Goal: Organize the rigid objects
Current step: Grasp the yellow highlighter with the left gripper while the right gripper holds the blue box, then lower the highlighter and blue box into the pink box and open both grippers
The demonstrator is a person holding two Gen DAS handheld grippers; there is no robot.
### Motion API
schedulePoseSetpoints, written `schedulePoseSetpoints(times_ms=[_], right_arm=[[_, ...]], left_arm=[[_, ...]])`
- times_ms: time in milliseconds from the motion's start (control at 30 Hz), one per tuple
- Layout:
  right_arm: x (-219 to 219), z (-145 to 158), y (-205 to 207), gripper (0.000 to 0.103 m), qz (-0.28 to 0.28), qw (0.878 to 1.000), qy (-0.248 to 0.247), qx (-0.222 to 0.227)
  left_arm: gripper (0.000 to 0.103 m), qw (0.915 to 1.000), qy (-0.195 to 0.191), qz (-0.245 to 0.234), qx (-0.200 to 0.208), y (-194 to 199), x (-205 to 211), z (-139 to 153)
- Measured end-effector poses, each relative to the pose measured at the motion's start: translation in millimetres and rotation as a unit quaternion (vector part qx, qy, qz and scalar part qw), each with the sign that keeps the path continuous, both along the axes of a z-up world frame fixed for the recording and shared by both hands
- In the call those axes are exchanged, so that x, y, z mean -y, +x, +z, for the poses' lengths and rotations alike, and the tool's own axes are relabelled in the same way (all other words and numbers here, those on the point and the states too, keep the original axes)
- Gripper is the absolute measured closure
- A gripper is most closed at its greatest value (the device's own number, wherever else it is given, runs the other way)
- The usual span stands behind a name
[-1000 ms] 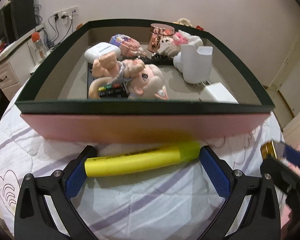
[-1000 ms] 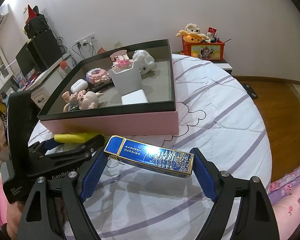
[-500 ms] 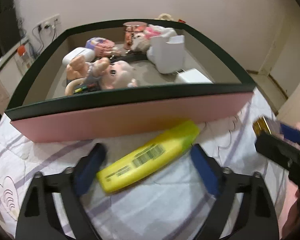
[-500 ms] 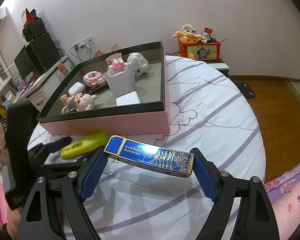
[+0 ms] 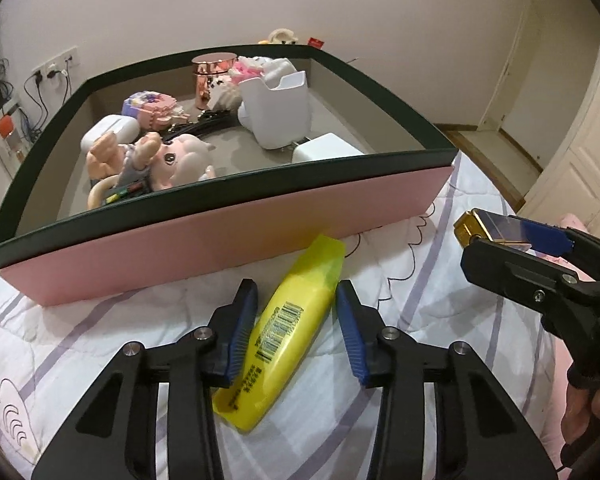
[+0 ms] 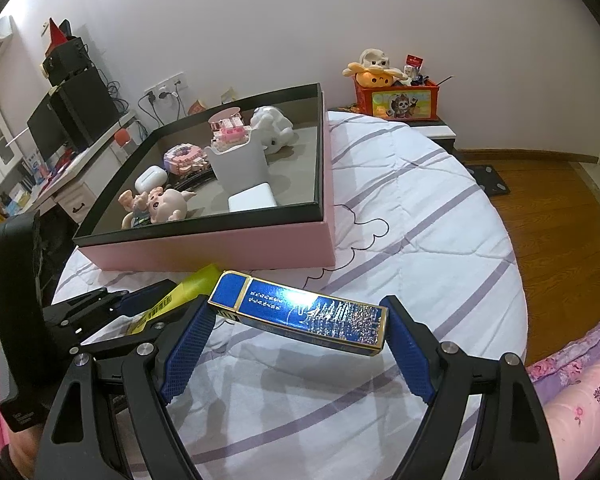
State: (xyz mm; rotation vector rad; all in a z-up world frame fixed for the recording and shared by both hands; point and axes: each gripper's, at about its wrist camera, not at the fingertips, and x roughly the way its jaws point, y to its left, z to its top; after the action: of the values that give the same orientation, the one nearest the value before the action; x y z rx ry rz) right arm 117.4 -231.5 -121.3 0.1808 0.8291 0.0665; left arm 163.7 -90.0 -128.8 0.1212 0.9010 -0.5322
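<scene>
A yellow highlighter [image 5: 284, 328] lies on the quilt, its cap end near the pink wall of the box [image 5: 220, 248]. My left gripper [image 5: 296, 320] straddles its middle with the blue pads close on both sides; the right pad looks a hair off it. My right gripper [image 6: 296, 320] is shut endwise on a blue and gold case [image 6: 300, 312] and holds it above the quilt, right of the highlighter [image 6: 192, 284]. The right gripper also shows in the left wrist view [image 5: 540, 264].
The pink box [image 6: 220, 248] with a dark green rim holds a pig doll [image 5: 160, 160], a white earbud case [image 5: 108, 132], a white holder [image 5: 276, 112], a white charger [image 5: 324, 150], a copper cup [image 5: 212, 76] and block toys. A desk [image 6: 72, 160] stands left, a nightstand with toys [image 6: 396, 96] behind.
The highlighter, first gripped lengthwise, dropped to the quilt. My left gripper turned and has narrowed around its middle. The right gripper still holds the case, nearly unmoved.
</scene>
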Motion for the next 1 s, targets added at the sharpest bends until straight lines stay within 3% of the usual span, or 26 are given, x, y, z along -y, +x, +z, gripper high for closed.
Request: schedulePoseSetpoints(times_ms=[33, 233, 533, 1000], right_arm=[[-1, 0, 0, 0.018, 0.002, 1.0, 0.0, -0.001], [-7, 0, 0, 0.018, 0.009, 1.0, -0.002, -0.001], [-15, 9, -6, 0.018, 0.017, 1.0, -0.003, 0.006], [-51, 54, -4, 0.018, 0.061, 0.997, -0.023, 0.05]], left_arm=[[0.077, 1.0, -0.002, -0.004, 0.0, -3, 2, 1], [0.077, 0.9993, -0.03, 0.022, -0.01, -11, -6, -1], [0.077, 0.9981, -0.035, 0.05, 0.002, -27, -35, 16], [0.077, 0.9936, -0.045, 0.084, 0.06, -28, -86, 88]])
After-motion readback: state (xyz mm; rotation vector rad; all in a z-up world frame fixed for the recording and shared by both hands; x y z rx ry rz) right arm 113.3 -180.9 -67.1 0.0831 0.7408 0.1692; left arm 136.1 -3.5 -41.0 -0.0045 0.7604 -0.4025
